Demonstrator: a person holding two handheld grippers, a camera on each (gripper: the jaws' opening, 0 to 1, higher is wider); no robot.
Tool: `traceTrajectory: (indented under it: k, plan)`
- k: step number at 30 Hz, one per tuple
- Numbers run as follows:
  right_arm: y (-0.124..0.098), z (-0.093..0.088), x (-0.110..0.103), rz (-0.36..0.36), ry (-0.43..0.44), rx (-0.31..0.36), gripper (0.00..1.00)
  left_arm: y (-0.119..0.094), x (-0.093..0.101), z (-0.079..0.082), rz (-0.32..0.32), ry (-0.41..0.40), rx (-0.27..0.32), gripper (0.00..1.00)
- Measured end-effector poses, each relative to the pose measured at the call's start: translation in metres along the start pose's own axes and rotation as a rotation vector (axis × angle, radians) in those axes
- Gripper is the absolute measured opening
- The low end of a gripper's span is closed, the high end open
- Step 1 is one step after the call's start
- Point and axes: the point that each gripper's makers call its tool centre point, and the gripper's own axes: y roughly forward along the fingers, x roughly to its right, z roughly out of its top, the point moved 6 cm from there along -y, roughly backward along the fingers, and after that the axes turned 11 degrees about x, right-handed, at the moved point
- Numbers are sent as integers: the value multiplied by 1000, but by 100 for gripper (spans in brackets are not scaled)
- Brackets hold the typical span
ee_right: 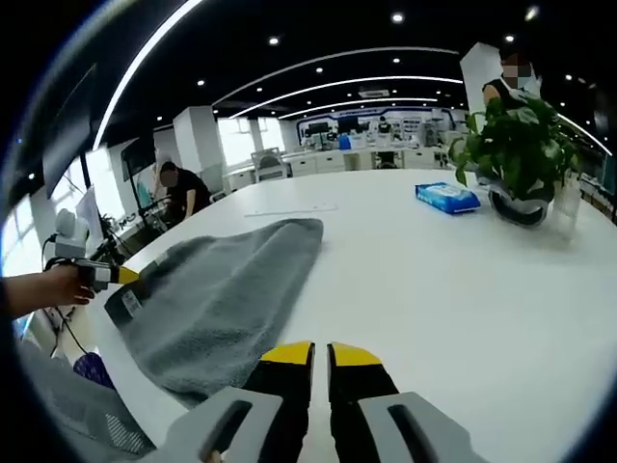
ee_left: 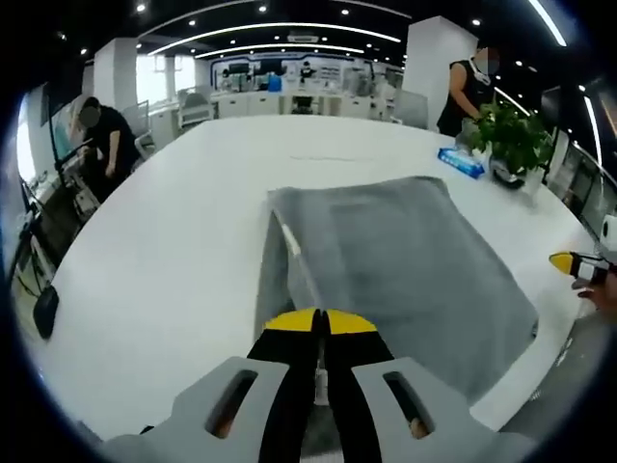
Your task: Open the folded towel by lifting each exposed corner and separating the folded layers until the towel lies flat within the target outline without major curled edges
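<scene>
Ahead of both my hand-held grippers, the broad white desk point(ee_left: 174, 251) carries the folded grey terry towel point(ee_left: 405, 260), its near edge pinched in my left hand-held gripper point(ee_left: 321, 323), while my right hand-held gripper point(ee_right: 320, 355) hovers, jaws closed, empty.

We are in a large open-plan office or lab hall: a long white table point(ee_right: 463, 289) carries a potted plant point(ee_right: 516, 145) at two o'clock, strip lights point(ee_left: 280, 29) curve overhead, and people point(ee_left: 106, 145) work at benches (nine o'clock).
</scene>
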Motion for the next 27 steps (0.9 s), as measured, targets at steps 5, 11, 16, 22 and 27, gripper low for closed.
traceTrajectory:
  k: [5, 11, 16, 22, 27]
  plan:
    - [1, -1, -10, 59, 22, 2, 6, 2, 21, 6, -19, 4, -3, 1]
    - [1, -4, -22, 119, 56, -7, 10, 3, 47, 3, -40, 2, -7, 1]
    - [2, -4, -31, 163, 83, -7, 10, 5, 70, 2, -62, -5, -1, 1]
    - [-1, 10, -40, 234, 143, 31, 12, 11, 100, 5, -90, -9, 36, 1]
    - [0, 8, -42, 279, 149, -1, 13, 17, 115, 7, -101, -2, 64, 1]
